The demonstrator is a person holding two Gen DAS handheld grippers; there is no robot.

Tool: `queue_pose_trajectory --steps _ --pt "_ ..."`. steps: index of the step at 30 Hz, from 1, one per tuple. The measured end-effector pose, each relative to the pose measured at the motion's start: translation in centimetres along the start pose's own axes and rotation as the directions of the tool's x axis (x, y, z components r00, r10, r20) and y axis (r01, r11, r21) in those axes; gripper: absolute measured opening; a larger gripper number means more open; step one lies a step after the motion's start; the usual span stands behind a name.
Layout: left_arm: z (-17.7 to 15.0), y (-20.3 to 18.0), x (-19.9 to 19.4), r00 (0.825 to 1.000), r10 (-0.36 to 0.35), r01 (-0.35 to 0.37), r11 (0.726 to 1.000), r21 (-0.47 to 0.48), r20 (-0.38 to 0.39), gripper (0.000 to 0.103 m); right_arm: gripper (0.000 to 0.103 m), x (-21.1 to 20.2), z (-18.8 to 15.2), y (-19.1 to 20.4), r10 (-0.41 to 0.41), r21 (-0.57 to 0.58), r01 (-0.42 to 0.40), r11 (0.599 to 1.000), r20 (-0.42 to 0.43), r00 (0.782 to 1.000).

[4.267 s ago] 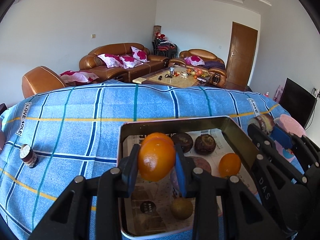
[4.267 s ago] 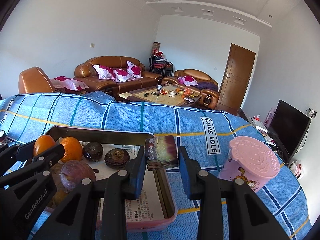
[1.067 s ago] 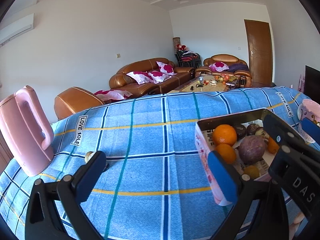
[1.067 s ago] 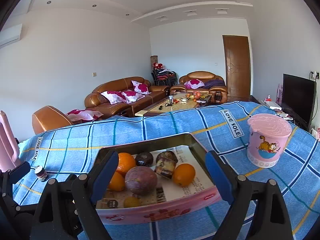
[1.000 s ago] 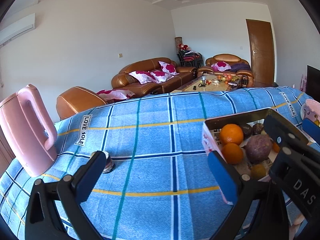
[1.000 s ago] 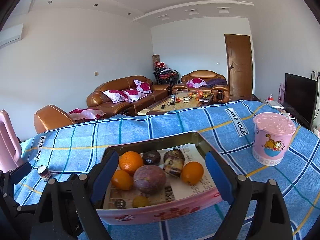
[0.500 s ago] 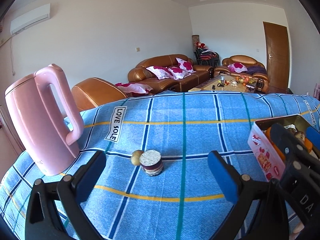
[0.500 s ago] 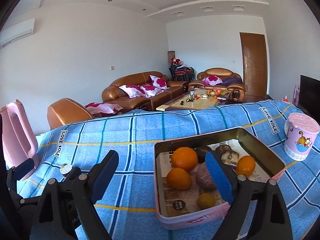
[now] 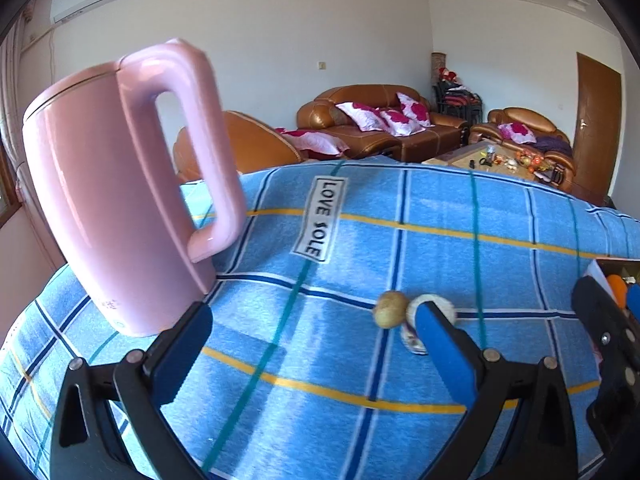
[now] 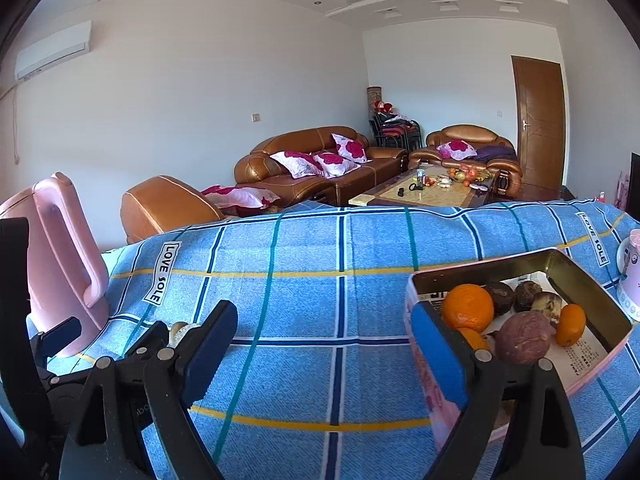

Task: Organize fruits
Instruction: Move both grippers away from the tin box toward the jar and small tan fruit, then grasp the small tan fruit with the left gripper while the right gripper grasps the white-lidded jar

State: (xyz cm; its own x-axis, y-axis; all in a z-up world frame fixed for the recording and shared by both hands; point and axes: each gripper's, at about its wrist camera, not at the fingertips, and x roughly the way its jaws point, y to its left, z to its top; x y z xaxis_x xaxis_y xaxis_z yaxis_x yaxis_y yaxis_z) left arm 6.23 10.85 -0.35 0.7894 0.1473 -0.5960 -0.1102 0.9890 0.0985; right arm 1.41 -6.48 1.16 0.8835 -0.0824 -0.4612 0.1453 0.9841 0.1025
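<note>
A small tan round fruit point(image 9: 389, 314) lies on the blue checked cloth next to a cut fruit half point(image 9: 416, 334), partly hidden by my left gripper's right finger. My left gripper point(image 9: 316, 348) is open and empty, just short of them. My right gripper point(image 10: 324, 344) is open and empty over the cloth. A pink-rimmed tin tray point(image 10: 584, 276) at the right holds oranges point(image 10: 468, 307), a purple passion fruit point(image 10: 524, 339) and dark fruits. The two loose fruits show faintly behind the left gripper in the right wrist view point(image 10: 181, 330).
A tall pink kettle point(image 9: 116, 200) stands at the left on the cloth point(image 9: 400, 248), close to my left gripper. A pink cup point(image 10: 631, 276) stands right of the tray. Sofas and a coffee table lie beyond the table's far edge.
Both grippers have swung left, away from the tray. The kettle now looms large in the left wrist view, and the two loose fruits sit nearer its right finger.
</note>
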Motion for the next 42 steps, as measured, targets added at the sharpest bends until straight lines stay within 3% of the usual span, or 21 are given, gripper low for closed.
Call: queue_pose_trajectory --steps 4,15,19,22,24,27,32,36,39,42 --pt "0.2 2.2 1.4 0.994 0.096 -0.097 0.995 -0.011 -0.048 0.103 0.09 1.6 0.0 1.9 0.011 -0.042 -0.013 0.999 -0.066 0.998" --pt "0.4 4.9 2.1 0.981 0.188 -0.189 0.982 -0.022 -0.051 0.103 0.089 4.9 -1.1 6.9 0.183 -0.145 -0.223 0.964 -0.249 0.951" --pt "0.4 5.2 2.4 0.981 0.184 -0.186 0.982 -0.032 -0.062 0.103 0.068 7.0 -1.5 8.5 0.179 -0.173 -0.249 0.953 -0.342 0.922" --pt "0.3 5.2 2.3 0.98 0.19 -0.192 0.981 -0.024 -0.059 0.103 0.059 8.6 -1.8 8.6 0.171 -0.147 -0.25 0.957 -0.409 0.897" --pt "0.3 5.1 2.3 0.98 0.188 -0.19 0.982 -0.018 -0.06 0.103 0.056 9.2 -1.9 8.3 0.183 -0.116 -0.256 0.96 -0.433 0.883" --pt "0.5 4.8 2.7 0.982 0.179 -0.18 0.984 -0.015 -0.057 0.103 0.041 9.1 -1.8 7.9 0.223 -0.085 -0.285 0.955 -0.427 0.876" --pt "0.5 4.3 2.9 0.987 0.147 -0.147 0.989 -0.003 -0.058 0.103 0.037 8.4 -1.6 6.2 0.203 -0.039 -0.237 0.971 -0.396 0.896" --pt "0.6 3.4 3.1 0.998 0.001 -0.001 1.0 -0.005 -0.066 0.103 0.037 6.8 -0.9 3.8 0.145 -0.021 -0.159 0.987 -0.318 0.937" --pt "0.5 2.4 3.2 0.99 -0.119 0.12 0.993 -0.001 -0.081 0.097 0.037 5.3 -0.3 2.8 0.07 -0.06 -0.087 0.994 -0.239 0.969" --pt "0.5 1.1 3.3 0.976 -0.192 0.195 0.981 0.02 -0.1 0.091 0.037 4.2 0.2 2.5 0.027 -0.09 -0.044 0.995 -0.174 0.984"
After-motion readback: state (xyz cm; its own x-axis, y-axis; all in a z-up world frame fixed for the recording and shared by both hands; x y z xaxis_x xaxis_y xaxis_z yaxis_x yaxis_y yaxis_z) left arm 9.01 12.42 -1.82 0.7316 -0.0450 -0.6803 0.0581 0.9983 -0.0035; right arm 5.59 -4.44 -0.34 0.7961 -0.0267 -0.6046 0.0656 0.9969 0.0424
